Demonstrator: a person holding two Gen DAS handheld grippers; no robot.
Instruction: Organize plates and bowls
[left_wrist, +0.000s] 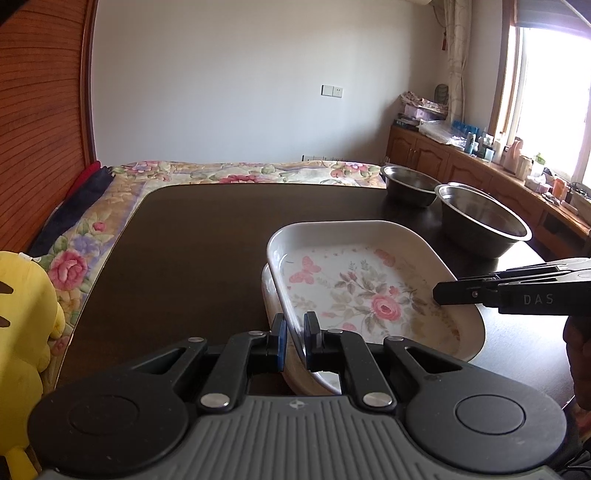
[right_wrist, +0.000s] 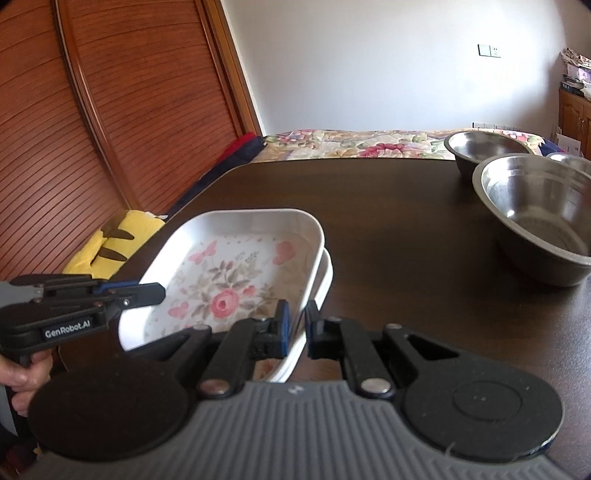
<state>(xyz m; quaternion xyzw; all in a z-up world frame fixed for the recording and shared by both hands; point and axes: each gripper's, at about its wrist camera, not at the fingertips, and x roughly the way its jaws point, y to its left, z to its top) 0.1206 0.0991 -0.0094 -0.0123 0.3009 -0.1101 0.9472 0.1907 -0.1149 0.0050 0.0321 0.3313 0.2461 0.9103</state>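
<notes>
— Plates first: our floral plate sits nested on a second plate whose rim peeks out underneath, both on the dark table, toward its near side.

— And our grippers?

— We have the left gripper straddling the top plate's near-left rim, one pad outside the wall, the other inside. The gap is narrow, but whether the pads actually pinch the rim we cannot tell. The right gripper is set the same way over the opposite rim, and there too we cannot say if it bites or merely brackets the edge.

— So which step are we in?

— We judge it to be the stacking of the plates: the top one looks seated, slightly skewed over the lower one, with both tools on its edges. Either we are about to let go or about to square it up.

— And the bowls?

— Untouched, we think. The large steel bowl stands at the far right, a smaller steel bowl just behind it, and a sliver of a third bowl shows beside them.

— Next move, then?

— We would part both sets of fingers clear of the rim, lift away without dragging the plate, then reach for the smaller bowl to nest it in the large one. Thin steel rims are slippery, so we should grip squarely.
</notes>
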